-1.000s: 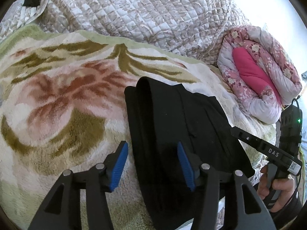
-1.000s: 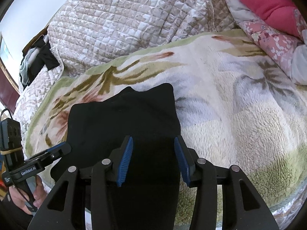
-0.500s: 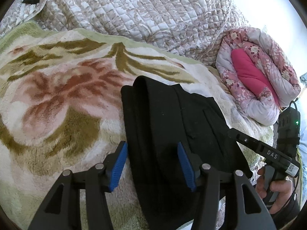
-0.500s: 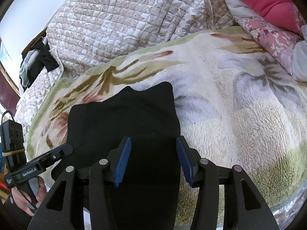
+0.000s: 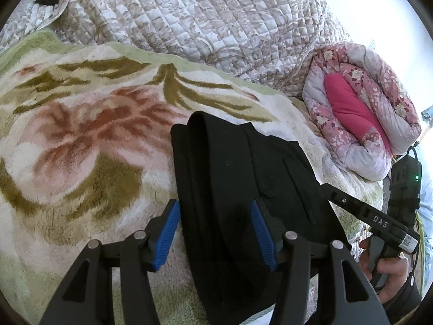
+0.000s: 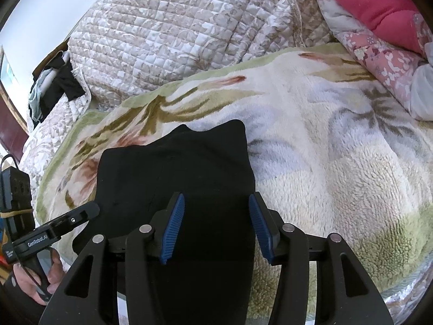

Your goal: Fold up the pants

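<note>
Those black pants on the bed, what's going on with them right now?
A person is folding the black pants with a handheld gripper in each hand. The pants lie in a compact folded bundle on the floral fleece blanket. The left gripper and the right gripper both hover open at the near end of the bundle, pads not pressing the cloth. A quilted bedspread and a rolled pink floral quilt sit behind.

- Pants (image 5: 238, 178): matt black cloth, smooth, lying between the jaws.
- Blanket (image 5: 81, 146): thick fleecy pile (rough, tufted) left of the jaws.
- Quilt (image 5: 205, 24): stitched cloth beyond.
- Pads (image 6: 173, 224): ribbed blue, rubbery-looking.
</note>
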The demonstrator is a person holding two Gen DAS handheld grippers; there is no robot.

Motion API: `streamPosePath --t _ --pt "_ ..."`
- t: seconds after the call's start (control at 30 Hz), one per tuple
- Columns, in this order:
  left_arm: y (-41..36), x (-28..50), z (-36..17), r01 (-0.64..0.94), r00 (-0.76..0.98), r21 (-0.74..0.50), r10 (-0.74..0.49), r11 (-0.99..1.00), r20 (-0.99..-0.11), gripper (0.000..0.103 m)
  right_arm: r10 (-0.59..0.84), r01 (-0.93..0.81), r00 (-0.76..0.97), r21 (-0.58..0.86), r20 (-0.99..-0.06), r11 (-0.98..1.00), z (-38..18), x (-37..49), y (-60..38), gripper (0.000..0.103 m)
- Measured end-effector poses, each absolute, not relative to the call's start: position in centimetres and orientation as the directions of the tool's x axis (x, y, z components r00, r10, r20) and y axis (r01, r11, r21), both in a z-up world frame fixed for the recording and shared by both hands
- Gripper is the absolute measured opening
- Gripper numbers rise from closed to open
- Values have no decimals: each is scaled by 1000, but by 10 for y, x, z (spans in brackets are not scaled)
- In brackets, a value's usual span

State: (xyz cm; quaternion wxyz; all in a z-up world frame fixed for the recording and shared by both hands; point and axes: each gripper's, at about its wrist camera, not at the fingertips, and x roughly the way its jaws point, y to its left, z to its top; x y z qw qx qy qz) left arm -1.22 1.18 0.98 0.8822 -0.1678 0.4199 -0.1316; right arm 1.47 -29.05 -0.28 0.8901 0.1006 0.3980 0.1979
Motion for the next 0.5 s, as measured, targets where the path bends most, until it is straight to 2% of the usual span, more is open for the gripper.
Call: streamPosePath --t 0.5 --pt "7 -6 1 78 605 -433 -388 898 -696 63 467 -250 549 397 -694 883 -16 21 -297 50"
